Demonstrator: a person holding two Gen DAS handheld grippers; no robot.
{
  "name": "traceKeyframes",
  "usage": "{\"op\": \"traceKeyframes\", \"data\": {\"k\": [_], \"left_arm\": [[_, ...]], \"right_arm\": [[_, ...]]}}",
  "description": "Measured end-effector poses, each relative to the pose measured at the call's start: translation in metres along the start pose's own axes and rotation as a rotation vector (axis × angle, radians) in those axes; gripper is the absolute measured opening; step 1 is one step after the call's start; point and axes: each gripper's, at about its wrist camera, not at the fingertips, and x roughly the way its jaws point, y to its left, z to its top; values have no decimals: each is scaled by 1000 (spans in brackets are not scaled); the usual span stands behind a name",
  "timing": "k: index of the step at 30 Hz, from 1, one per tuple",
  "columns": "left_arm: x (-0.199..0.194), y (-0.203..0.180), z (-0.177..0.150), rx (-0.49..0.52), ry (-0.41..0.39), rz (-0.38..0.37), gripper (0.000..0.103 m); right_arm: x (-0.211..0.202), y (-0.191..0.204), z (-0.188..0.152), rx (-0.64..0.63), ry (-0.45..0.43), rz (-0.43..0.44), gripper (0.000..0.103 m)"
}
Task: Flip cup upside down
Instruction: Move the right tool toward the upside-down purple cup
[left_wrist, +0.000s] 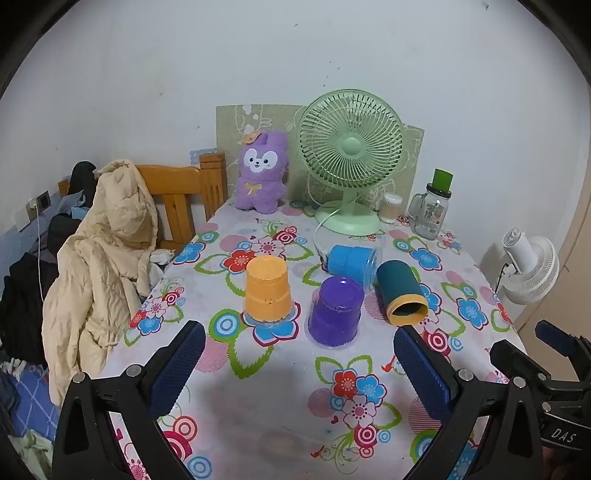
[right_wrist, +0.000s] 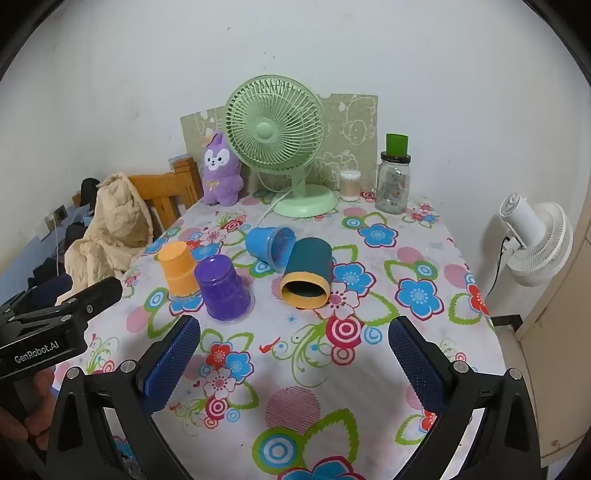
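**A:** What is nearest?

**B:** Both claws. The left gripper has its blue-padded fingers spread wide with nothing between them; the right gripper is likewise spread and empty. Both hang above the floral plastic tablecloth.

**A:** And the cups?

**B:** Just past the fingers, a purple translucent plastic cup stands mouth-down. Close to its left, an orange plastic cup also stands mouth-down. To the right, a dark teal cylindrical cup with a yellow rim lies on its side, mouth toward the cameras. Behind it a blue plastic cup lies on its side too, its clear rim touching or nearly touching the teal one; I cannot tell which.

**A:** Farther back?

**B:** A pale green desk fan stands near the wall, a purple plush rabbit to its left, a clear glass mug-jar with a green cap to its right, and a small tub of cotton swabs between fan and jar. Left of the table, a cream padded jacket hangs over a wooden chair.
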Motion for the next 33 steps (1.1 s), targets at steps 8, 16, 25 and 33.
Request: {"op": "traceKeyframes", "data": {"k": [8, 16, 25, 33], "left_arm": [[-1, -2, -1, 9, -1, 8, 103], [3, 0, -1, 2, 10, 8, 103], [-2, 10, -5, -1, 11, 6, 103], [-1, 9, -3, -2, 15, 10, 103]], "right_arm": [[1, 2, -1, 2, 2, 1, 103], [2, 0, 1, 3, 6, 4, 103], [1, 11, -6, 11, 12, 9, 103], [7, 7, -1, 12, 23, 18, 103]]}}
